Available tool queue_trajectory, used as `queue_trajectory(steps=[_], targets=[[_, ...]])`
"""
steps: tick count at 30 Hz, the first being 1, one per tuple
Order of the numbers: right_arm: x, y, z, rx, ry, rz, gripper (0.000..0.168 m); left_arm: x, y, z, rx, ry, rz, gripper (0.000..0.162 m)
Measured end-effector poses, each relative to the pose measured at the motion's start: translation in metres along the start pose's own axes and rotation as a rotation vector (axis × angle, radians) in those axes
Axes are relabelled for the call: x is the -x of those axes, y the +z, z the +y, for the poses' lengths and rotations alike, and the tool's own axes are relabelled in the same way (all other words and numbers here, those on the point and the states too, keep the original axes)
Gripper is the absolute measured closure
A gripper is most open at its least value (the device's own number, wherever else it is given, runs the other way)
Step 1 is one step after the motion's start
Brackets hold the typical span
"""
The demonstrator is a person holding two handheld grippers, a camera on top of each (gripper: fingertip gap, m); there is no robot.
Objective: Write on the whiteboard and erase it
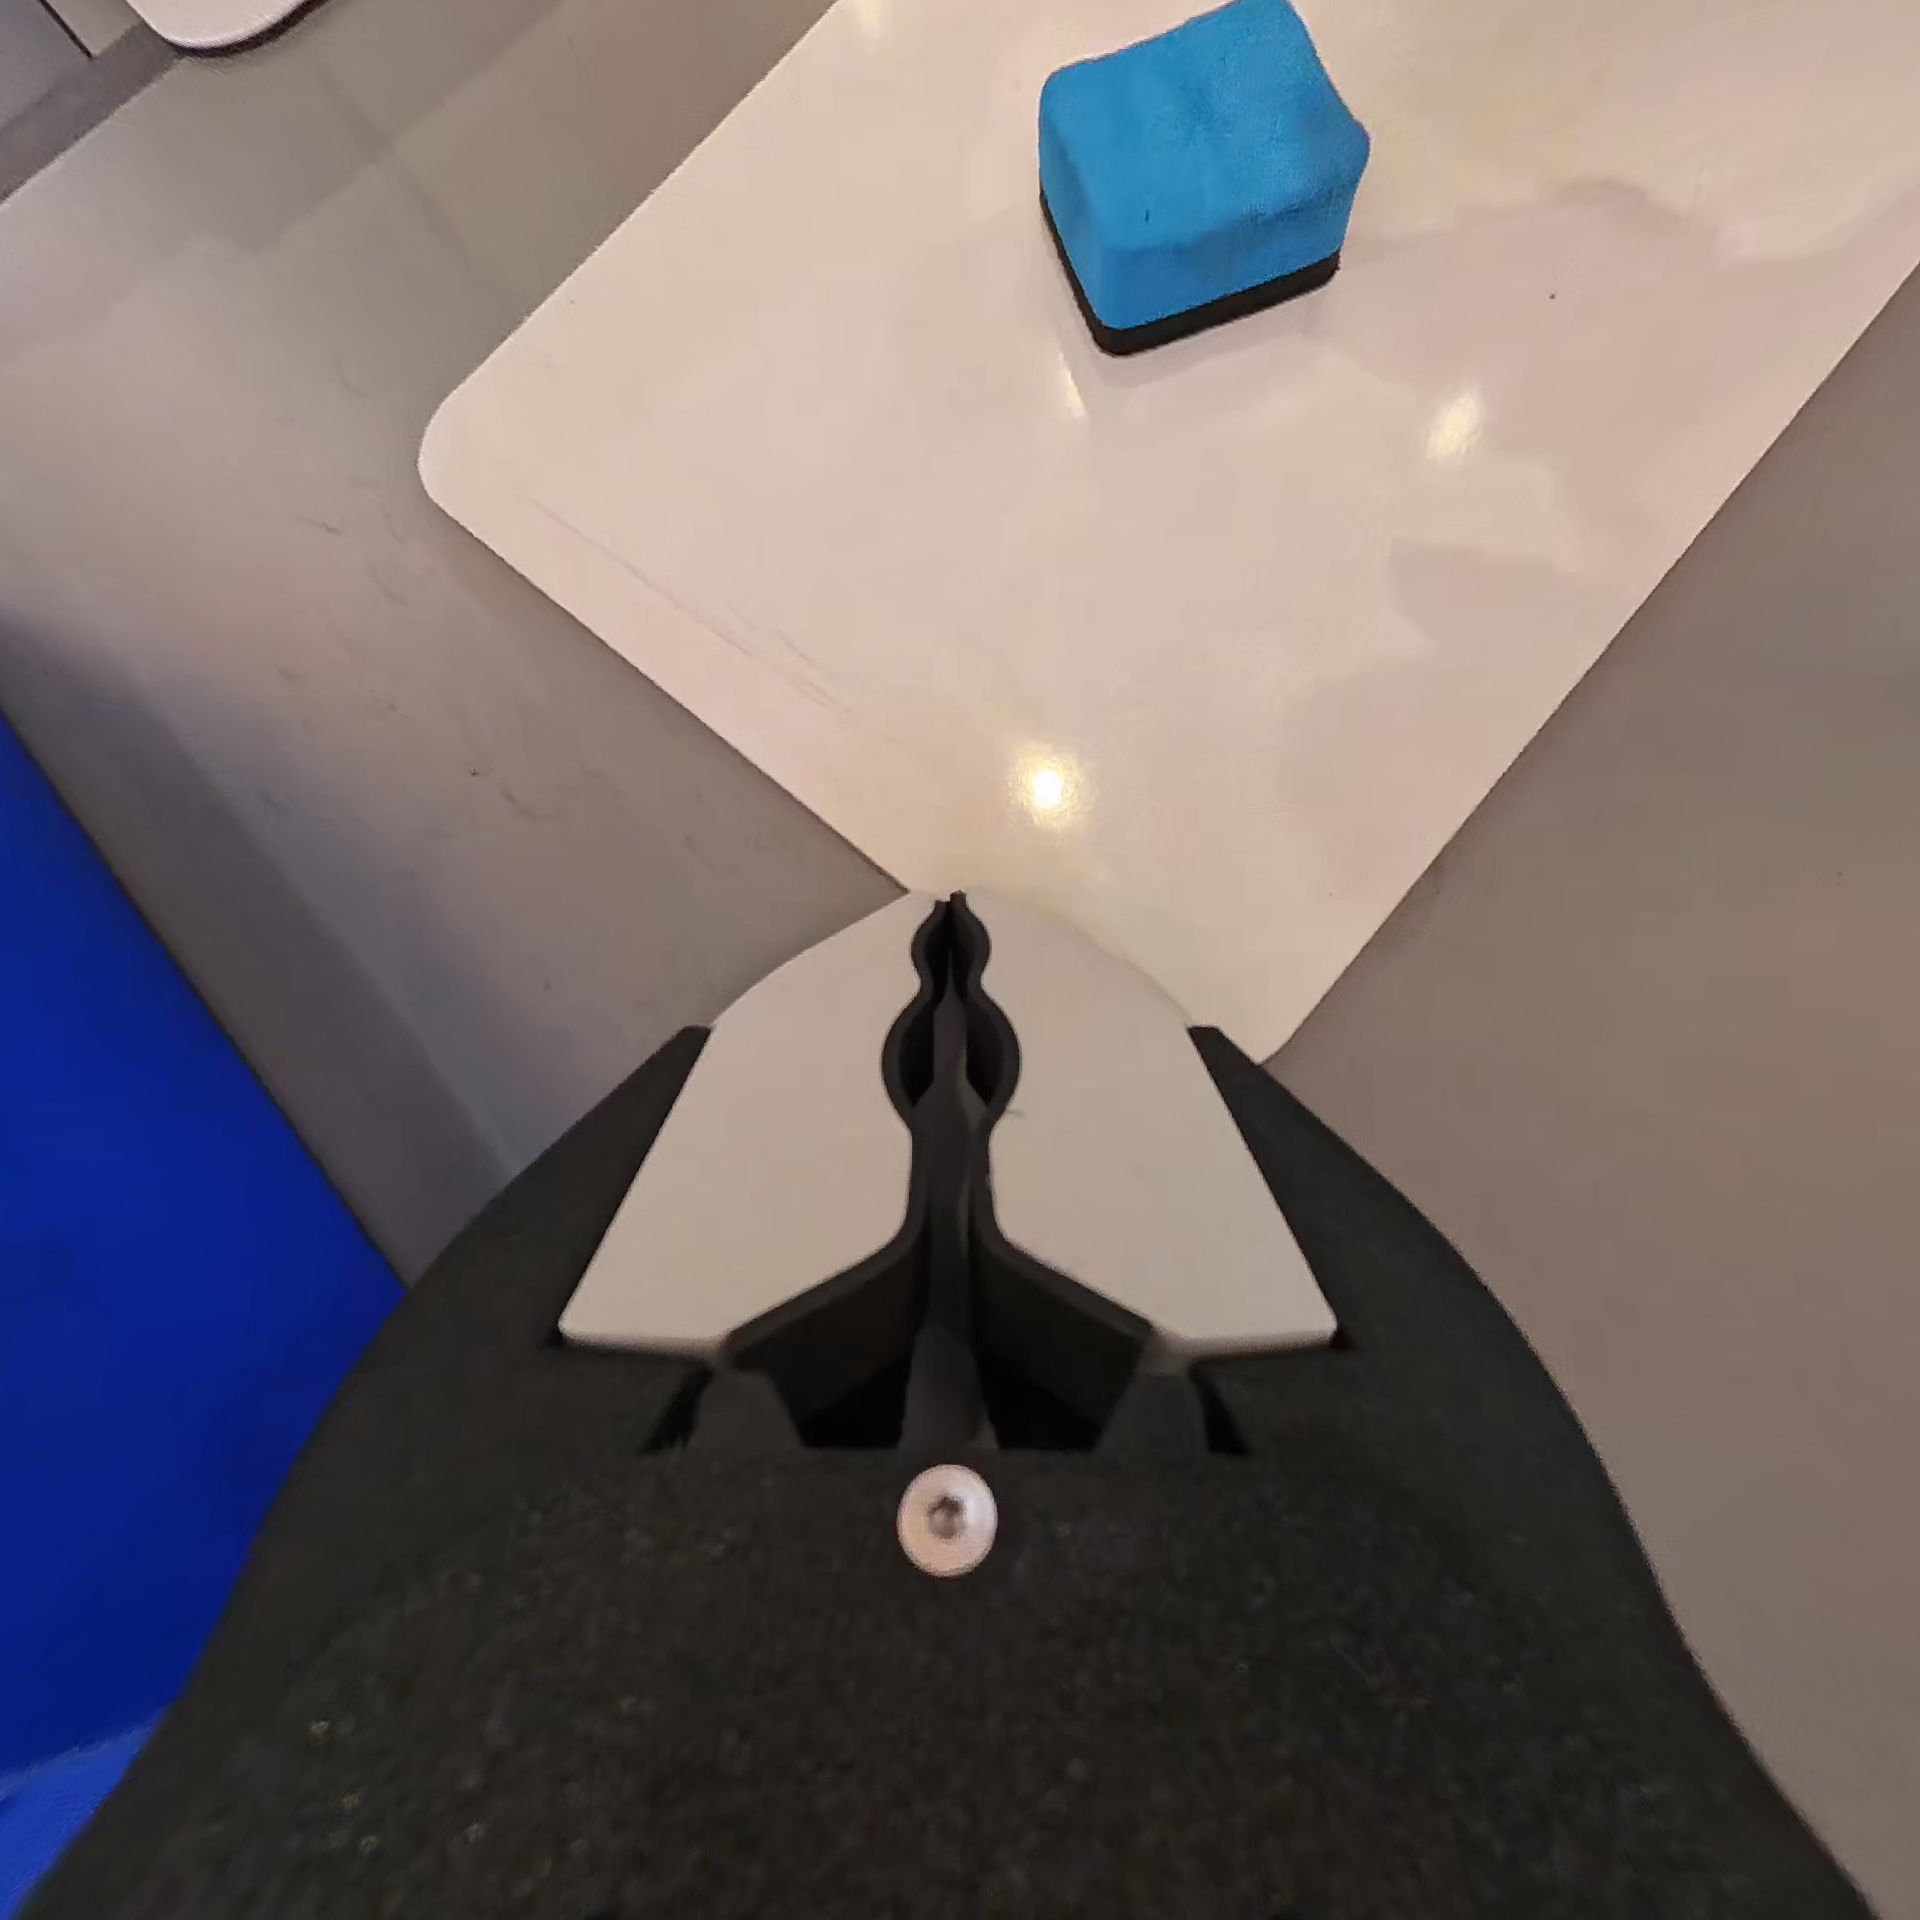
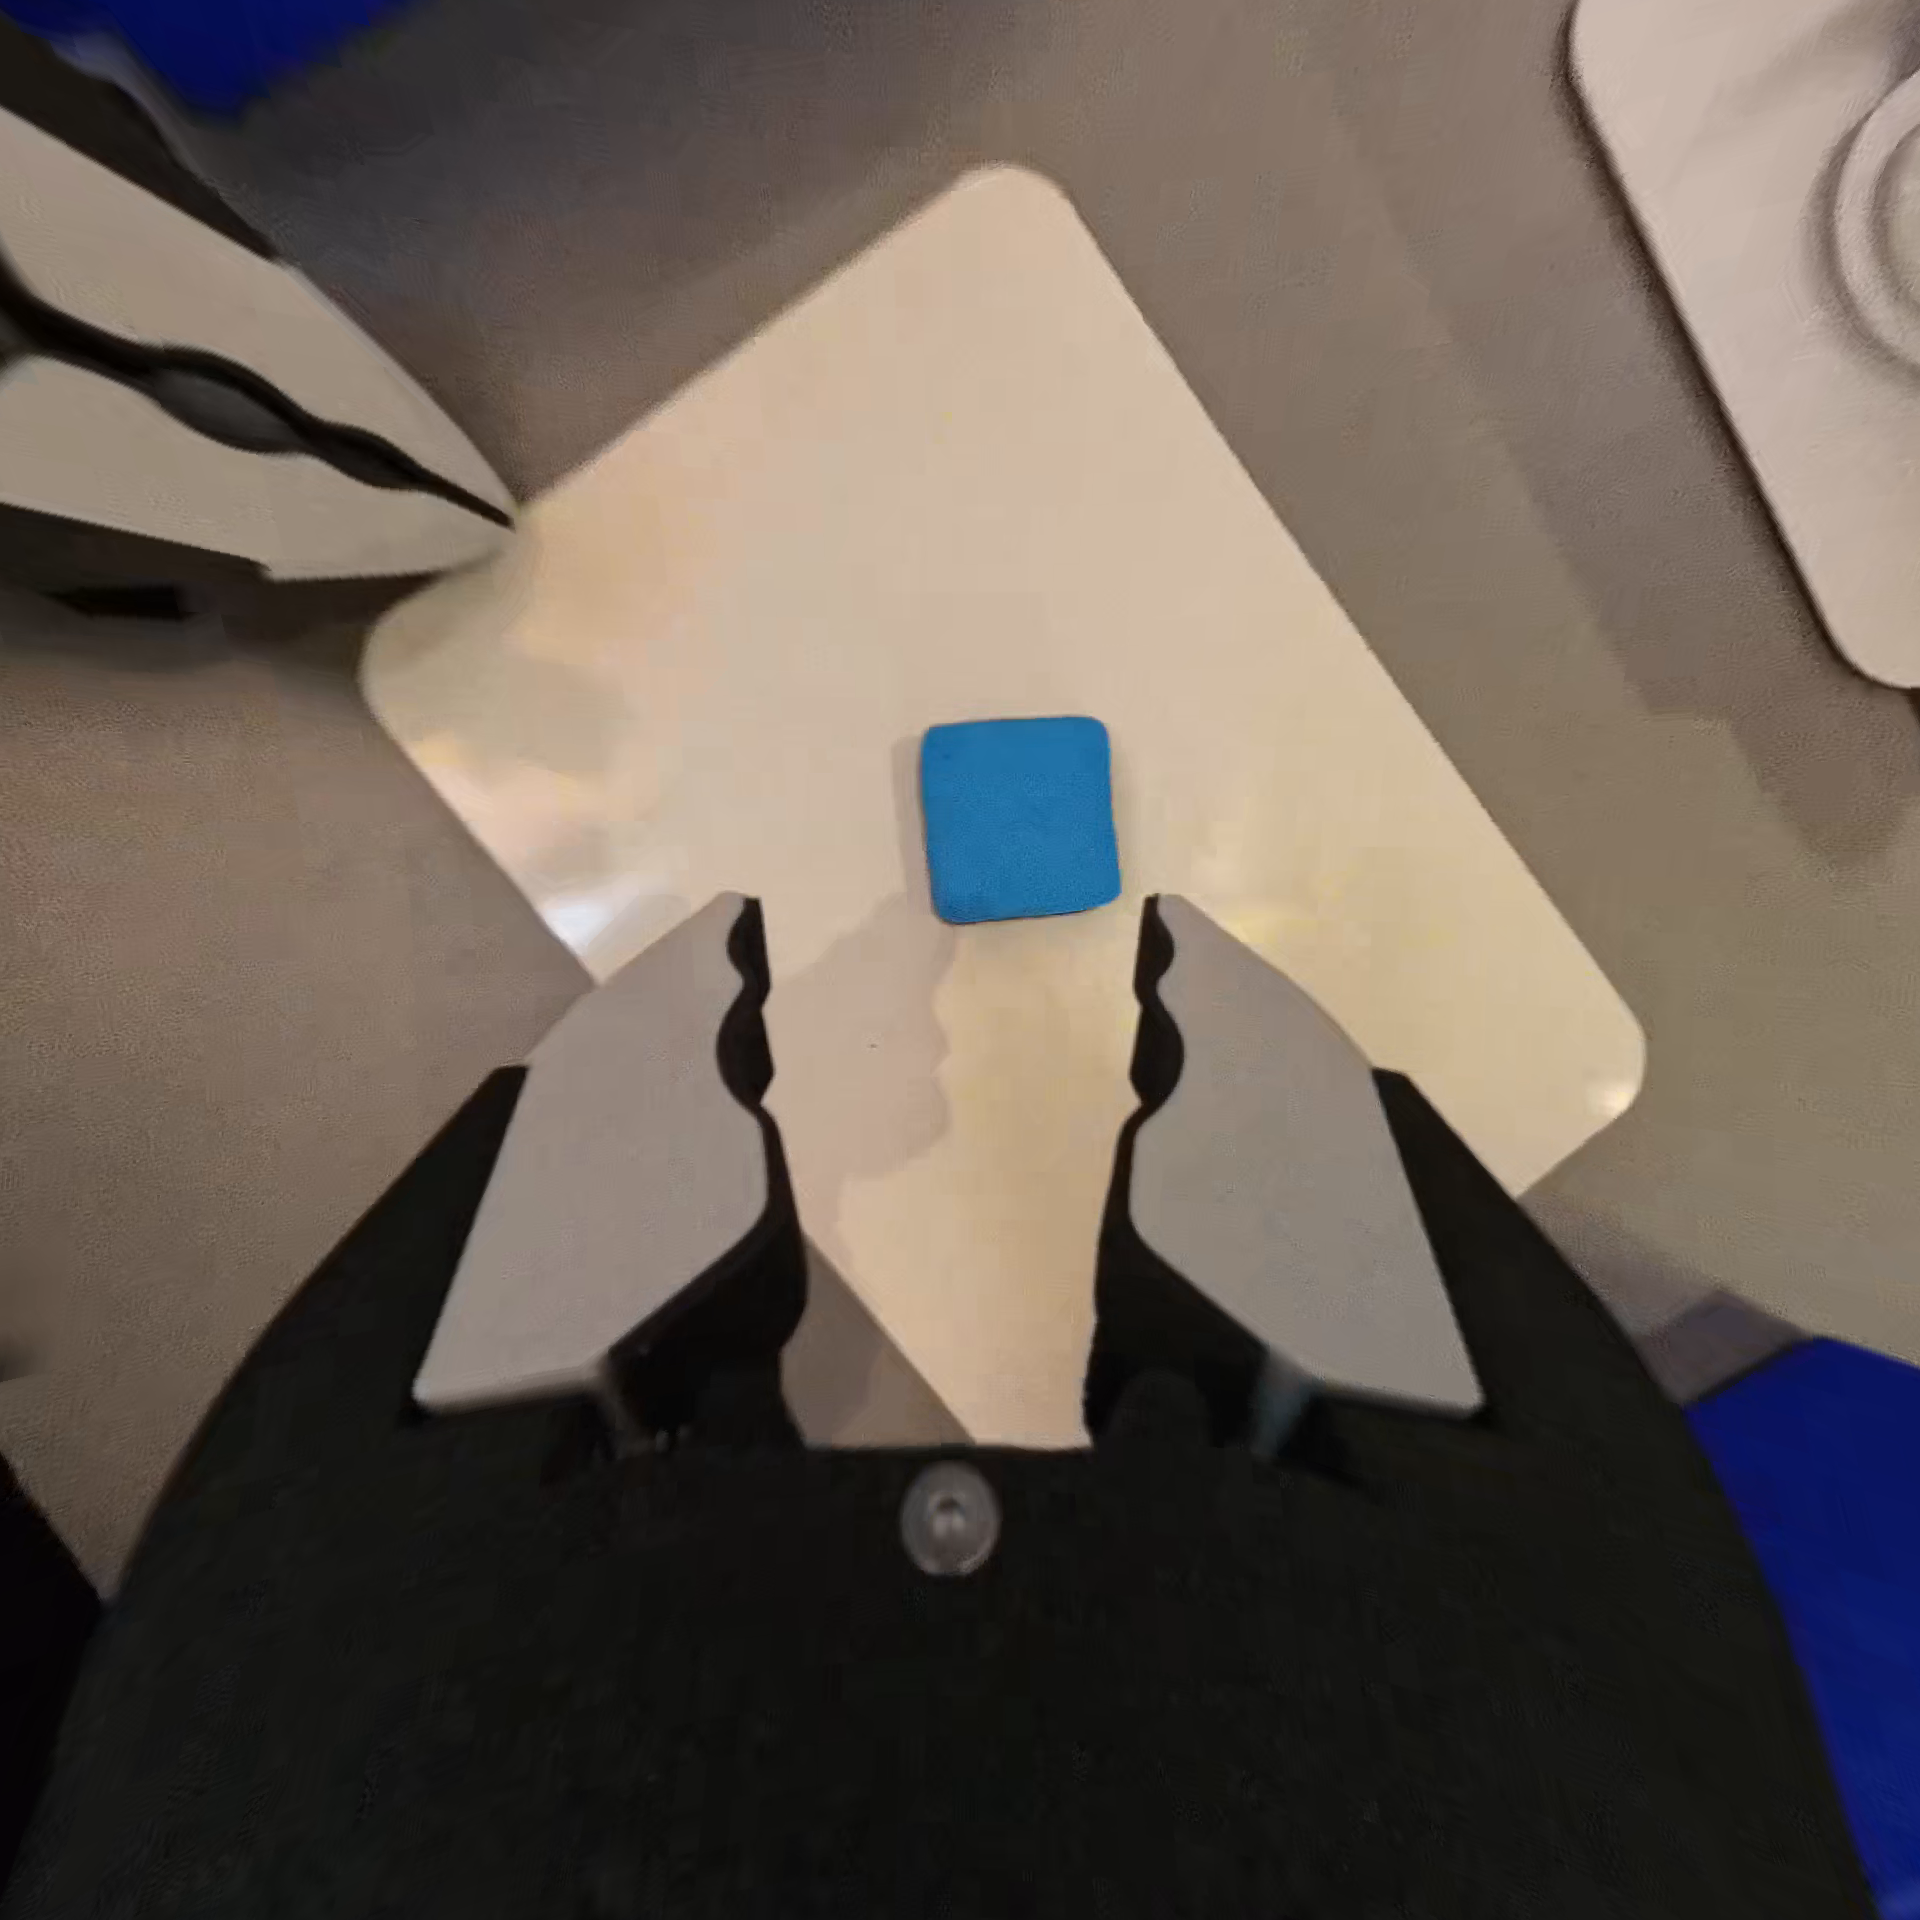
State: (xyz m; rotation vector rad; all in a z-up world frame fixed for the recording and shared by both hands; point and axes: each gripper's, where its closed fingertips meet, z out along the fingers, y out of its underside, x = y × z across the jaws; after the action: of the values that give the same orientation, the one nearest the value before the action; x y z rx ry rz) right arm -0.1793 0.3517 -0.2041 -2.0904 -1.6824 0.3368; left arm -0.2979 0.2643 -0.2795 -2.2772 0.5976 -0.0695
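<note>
A small white whiteboard (image 1: 935, 520) with rounded corners lies flat on the grey table; its surface looks blank. It also shows in the right wrist view (image 2: 790, 582). A blue eraser (image 1: 1195, 177) with a black felt base rests on the board; it also shows from above in the right wrist view (image 2: 1018, 818). My left gripper (image 1: 954, 902) is shut and empty, its tip at the board's near corner; it also shows in the right wrist view (image 2: 504, 516) at the board's left corner. My right gripper (image 2: 951, 914) is open and empty above the board, just short of the eraser.
A second white board or tray (image 2: 1766, 312) with a round ridged thing on it lies at the upper right. Blue objects (image 1: 125, 1195) lie at the table's edge, also in the right wrist view (image 2: 1829, 1538). The grey table (image 1: 260, 468) surrounds the board.
</note>
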Motion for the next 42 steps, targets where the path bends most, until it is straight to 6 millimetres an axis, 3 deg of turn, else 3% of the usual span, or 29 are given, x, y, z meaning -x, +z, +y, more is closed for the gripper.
queue_trajectory(steps=[3, 6, 9, 12, 16, 18, 22, 24, 27, 33, 40, 42], targets=[[0.041, -0.034, 0.024, -0.356, 0.092, -0.063, 0.106, 0.001, 0.000, -0.001, 0.000, 0.005, -0.002, 0.162], [0.071, -0.044, 0.064, -0.546, 0.155, -0.057, 0.106, 0.007, 0.000, 0.001, 0.014, -0.003, -0.041, 0.162], [0.073, -0.050, 0.099, -0.593, 0.145, 0.086, 0.106, 0.017, 0.000, 0.006, 0.066, 0.000, -0.089, 0.162], [0.079, -0.066, 0.115, -0.689, 0.251, 0.102, 0.107, 0.030, -0.006, 0.008, 0.095, 0.039, -0.205, 0.158], [0.087, -0.070, 0.131, -0.737, 0.322, 0.090, 0.108, 0.031, -0.024, -0.018, -0.011, 0.028, -0.260, 0.153], [0.088, -0.068, 0.139, -0.690, 0.267, 0.103, 0.111, 0.021, -0.028, -0.036, -0.057, -0.057, -0.181, 0.148], [0.076, -0.070, 0.144, -0.688, 0.248, 0.165, 0.112, 0.002, -0.027, -0.076, -0.128, -0.294, 0.022, 0.131], [0.074, -0.074, 0.142, -0.717, 0.270, 0.155, 0.112, -0.004, -0.017, -0.090, -0.093, -0.299, 0.010, 0.112], [0.071, -0.074, 0.144, -0.716, 0.280, 0.163, 0.113, -0.013, 0.008, -0.104, -0.027, -0.257, -0.040, 0.104], [0.071, -0.070, 0.147, -0.691, 0.255, 0.180, 0.113, -0.032, 0.056, -0.117, 0.111, -0.206, -0.057, 0.099], [0.075, -0.068, 0.146, -0.689, 0.251, 0.170, 0.113, -0.050, 0.087, -0.118, 0.229, -0.169, -0.027, 0.093], [0.075, -0.067, 0.146, -0.689, 0.254, 0.163, 0.113, -0.053, 0.093, -0.116, 0.249, -0.140, -0.017, 0.099]])
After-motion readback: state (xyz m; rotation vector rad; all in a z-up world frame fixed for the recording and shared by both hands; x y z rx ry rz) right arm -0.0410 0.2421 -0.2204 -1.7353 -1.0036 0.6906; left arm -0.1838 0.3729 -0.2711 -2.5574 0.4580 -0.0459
